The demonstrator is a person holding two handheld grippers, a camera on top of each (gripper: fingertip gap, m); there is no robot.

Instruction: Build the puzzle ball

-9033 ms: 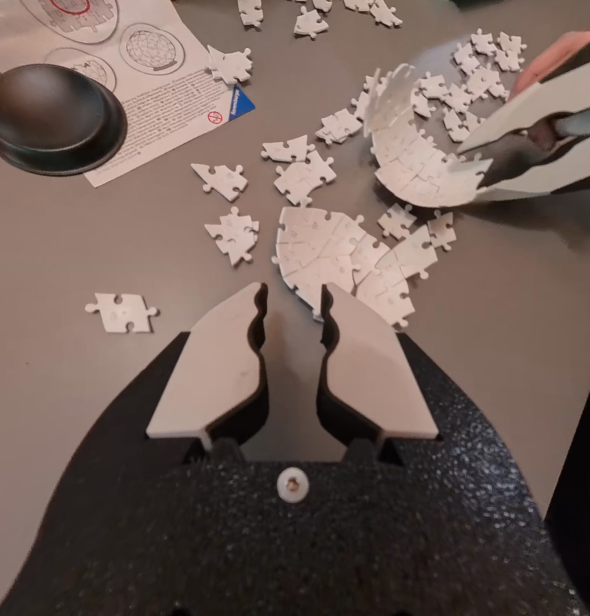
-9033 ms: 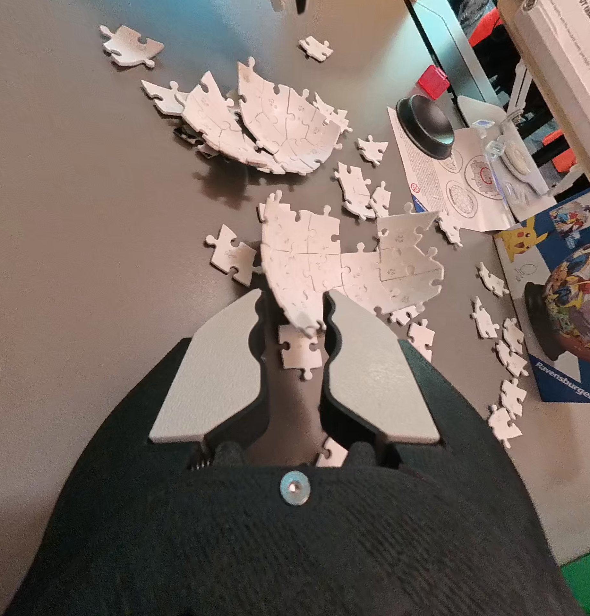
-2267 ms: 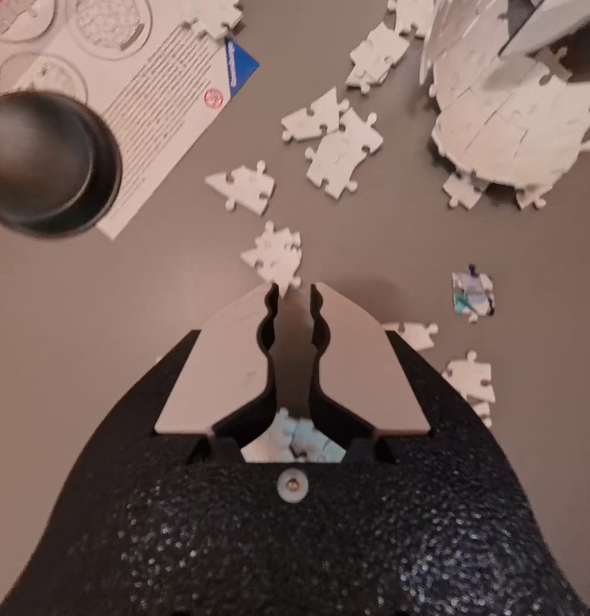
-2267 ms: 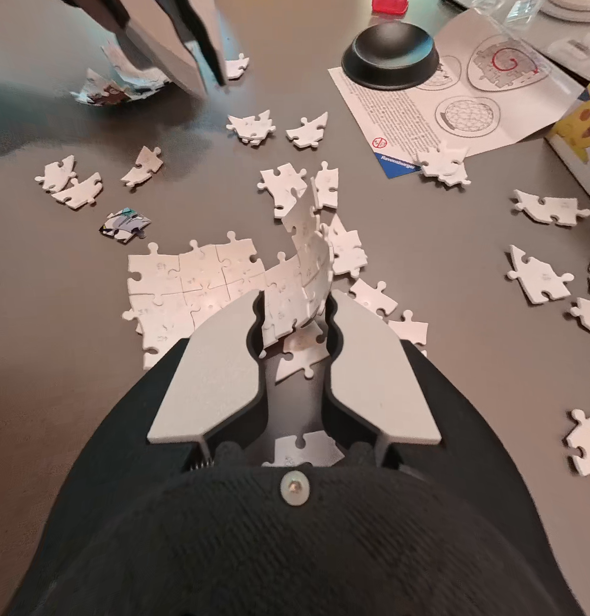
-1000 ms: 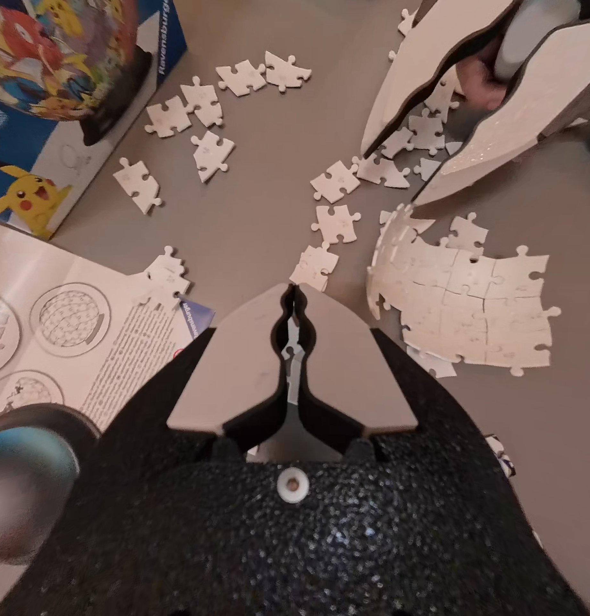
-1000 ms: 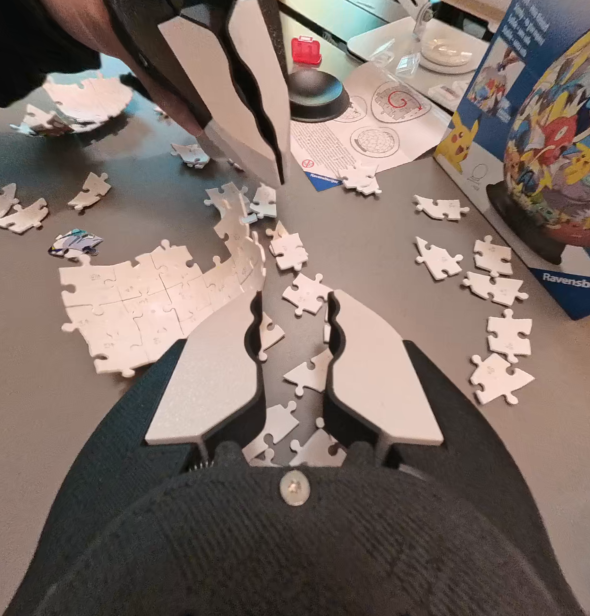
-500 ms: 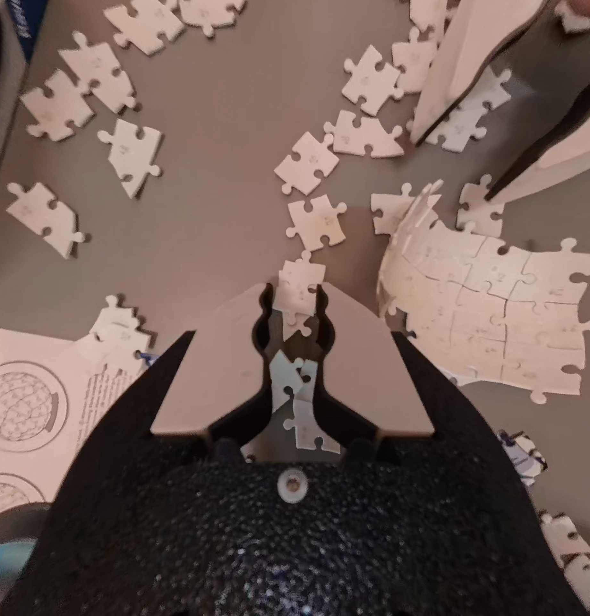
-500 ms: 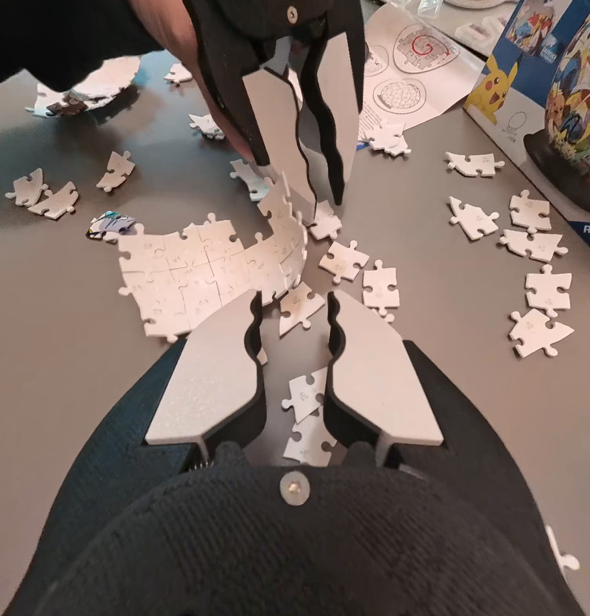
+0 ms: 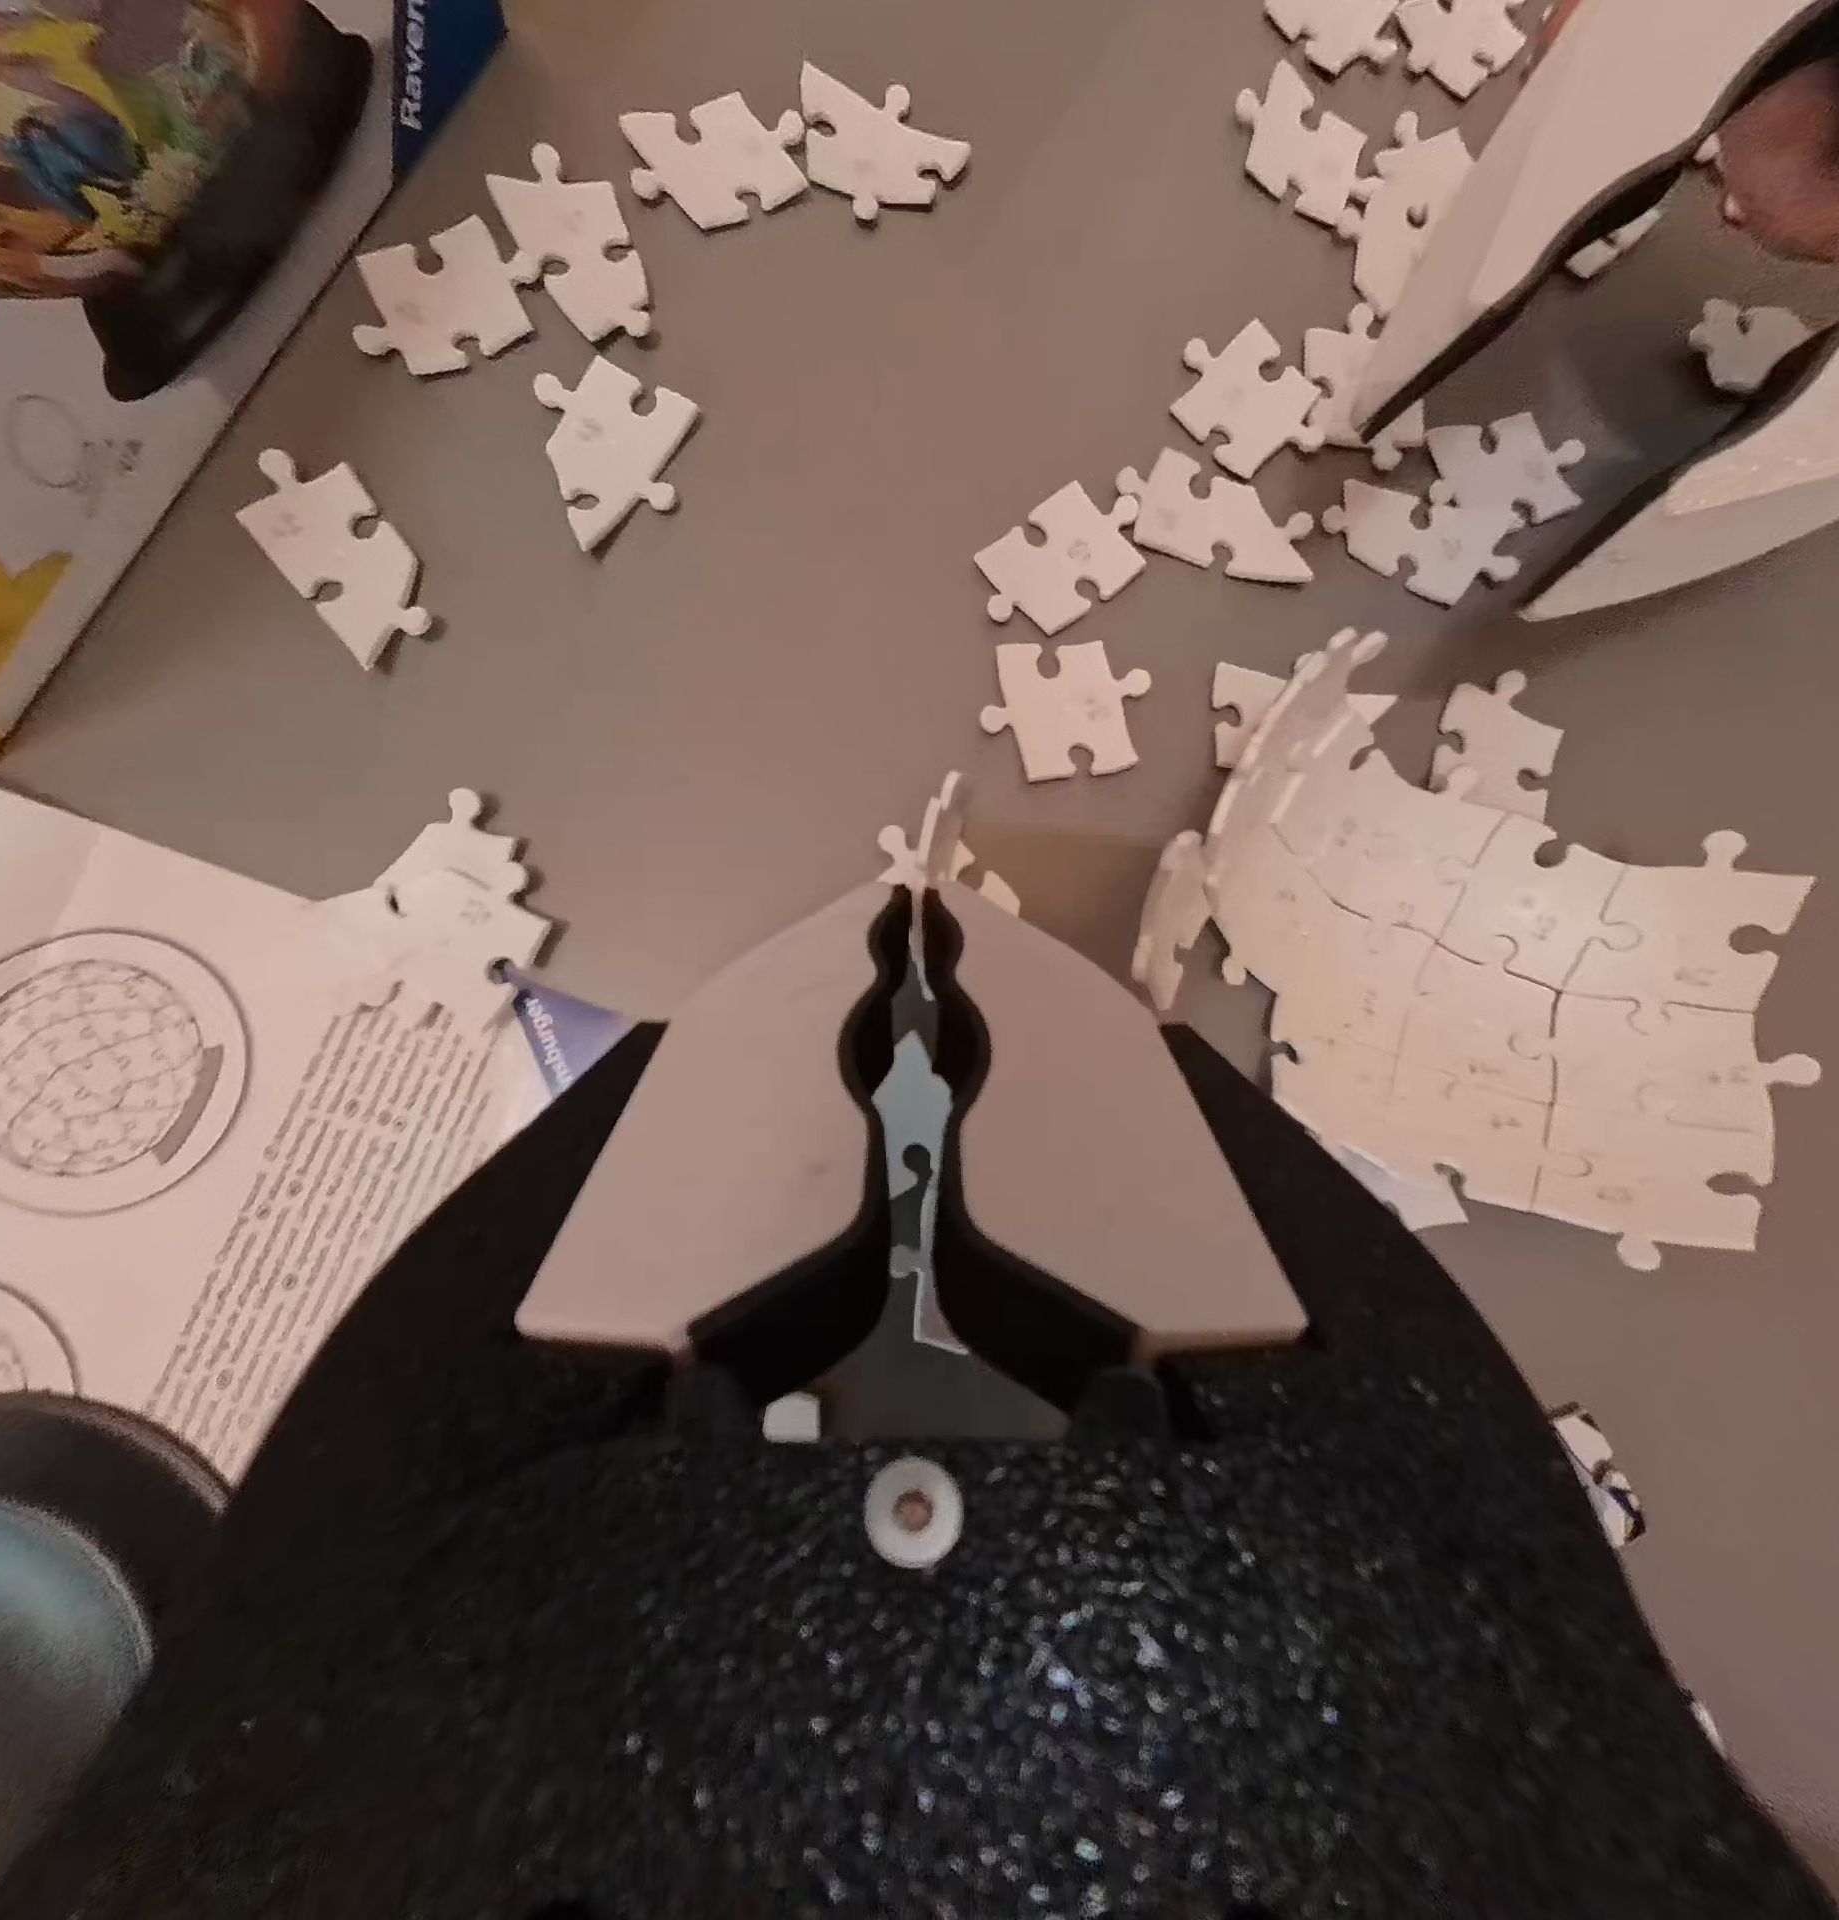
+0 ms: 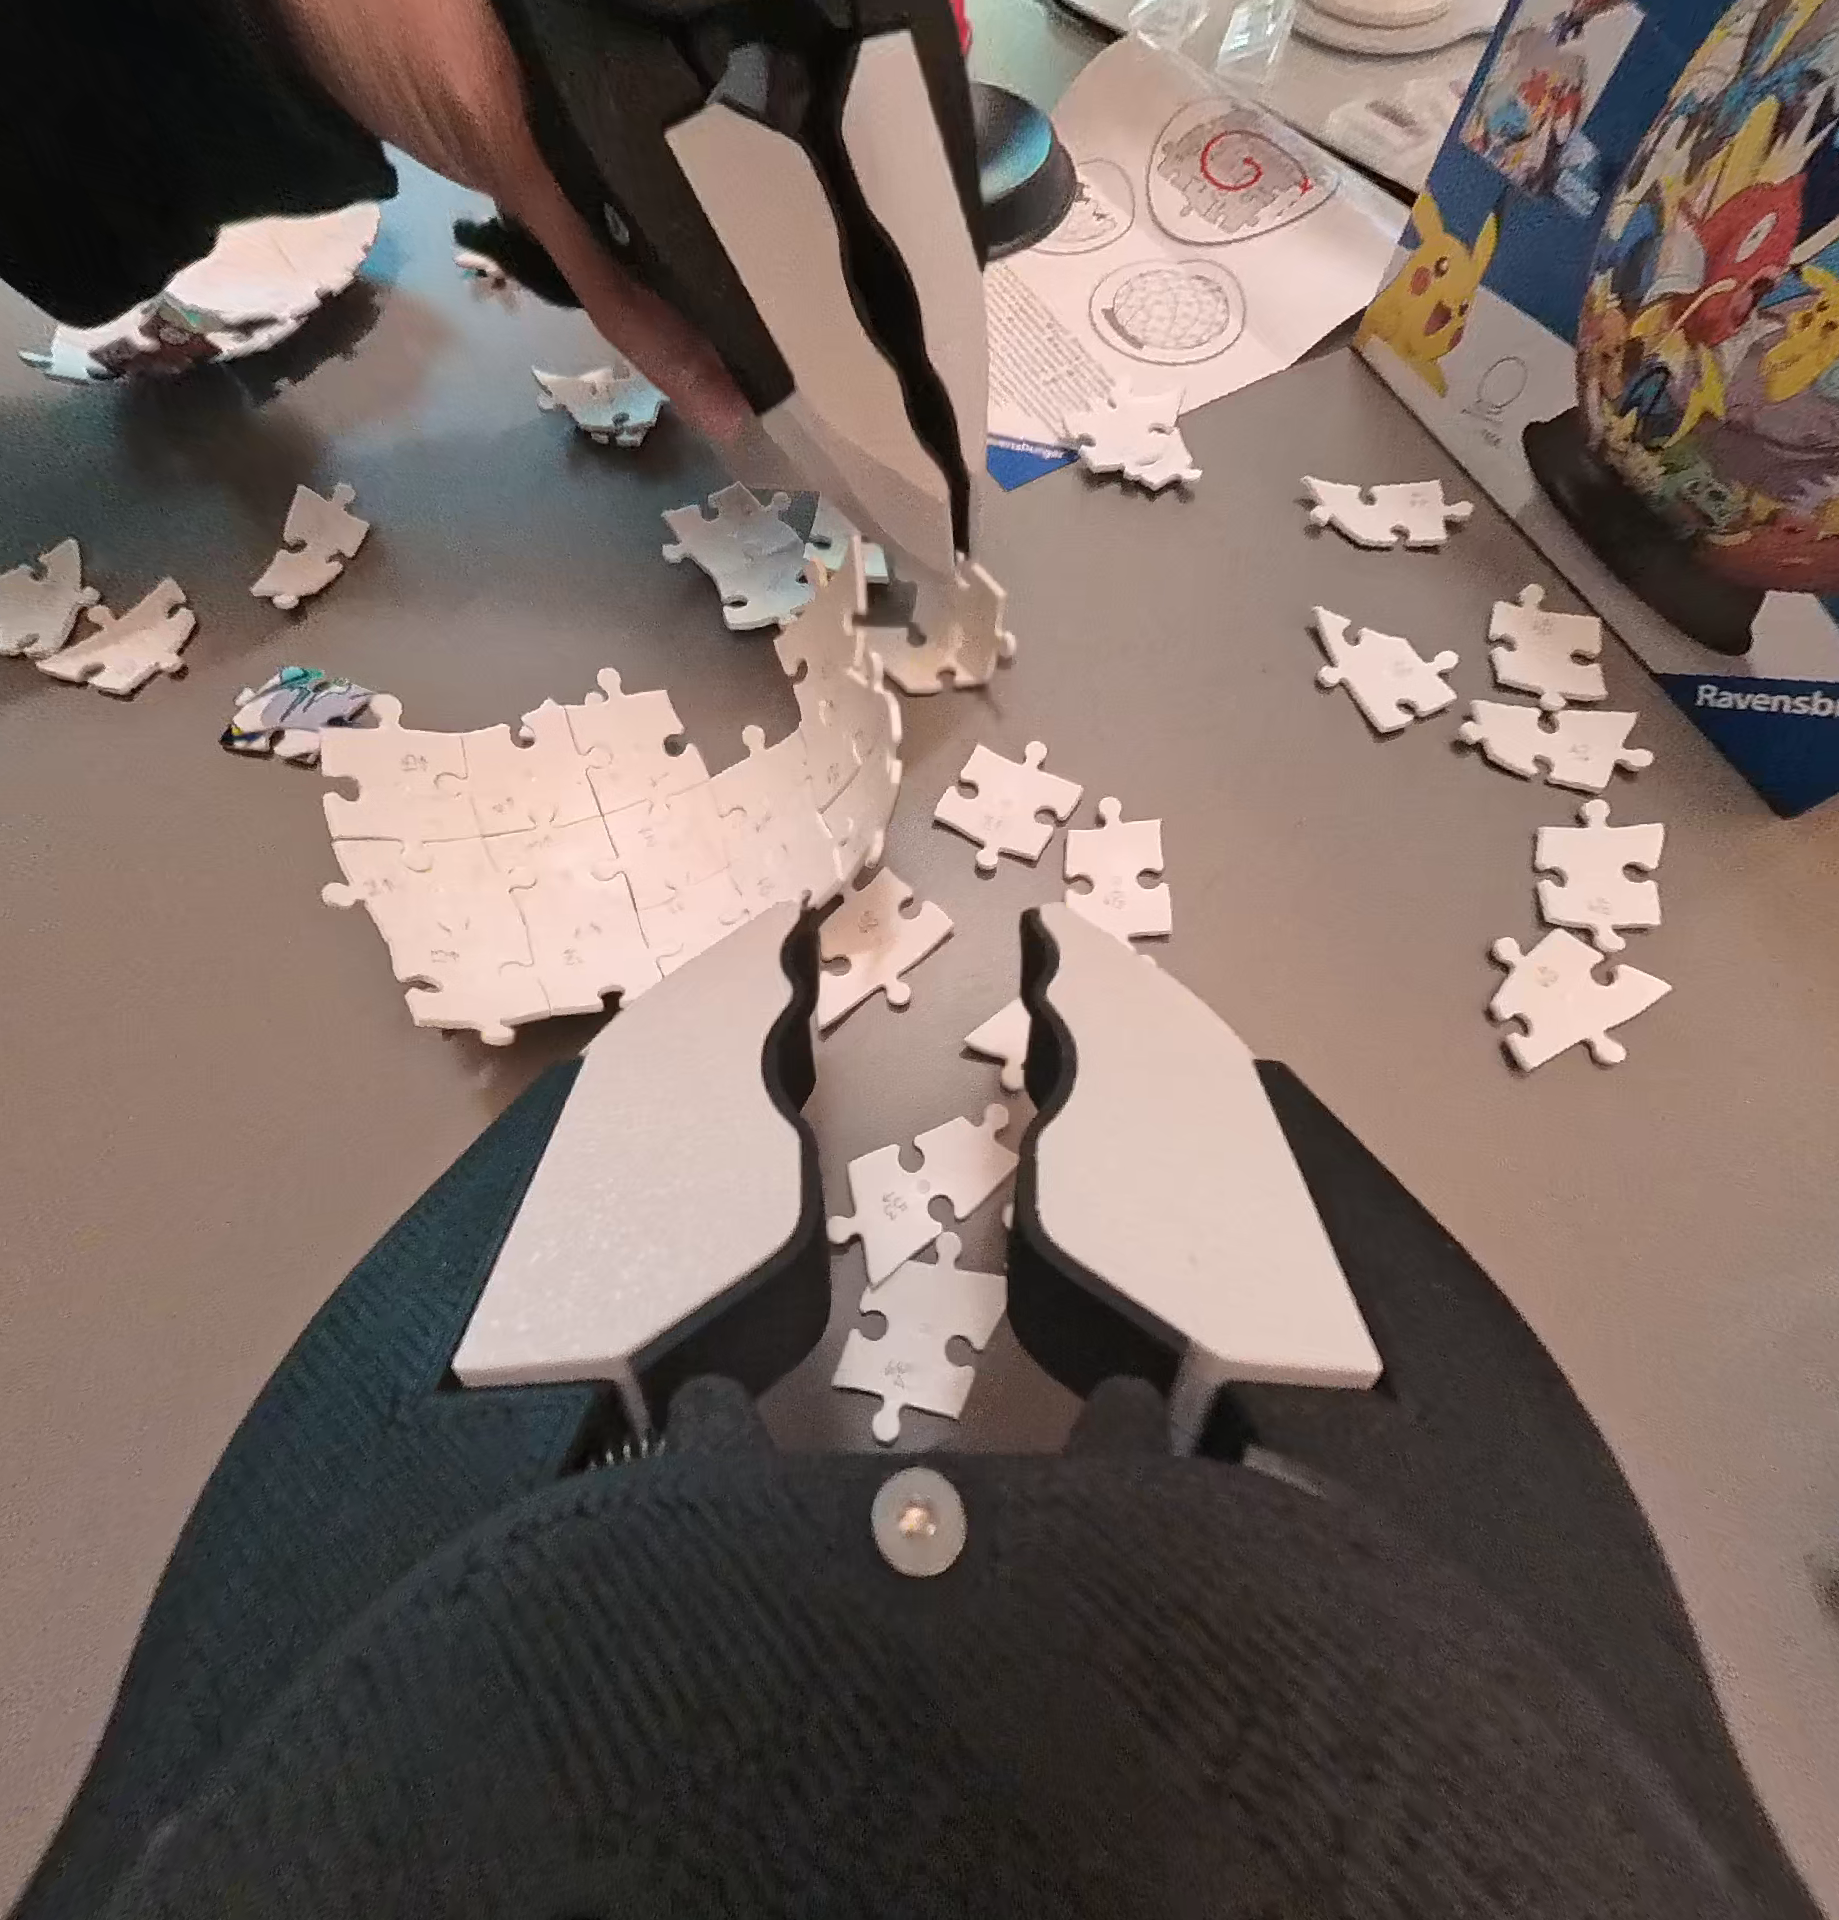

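Observation:
My left gripper (image 9: 920,899) is shut on a white puzzle piece (image 9: 930,836), held edge-on with its tip sticking out past the fingertips. In the right wrist view the left gripper (image 10: 953,551) points down and the piece (image 10: 962,629) hangs just above the table, beside the raised end of the curved assembled section (image 10: 603,842). That section lies right of the left gripper in the left wrist view (image 9: 1497,1008). My right gripper (image 10: 920,925) is open and empty, low over loose pieces (image 10: 925,1195). It also shows in the left wrist view (image 9: 1450,520).
Many loose white pieces (image 9: 582,229) are scattered on the grey table (image 10: 1258,1039). The puzzle box (image 10: 1725,312) stands at the right, with the instruction sheet (image 9: 167,1091) and black stand (image 9: 42,1558) nearby. Another assembled section (image 10: 219,301) lies far left, partly behind a sleeve.
My left gripper was open around a loose piece and has now shut on it and lifted it on edge. My right gripper stays open and has shifted only slightly.

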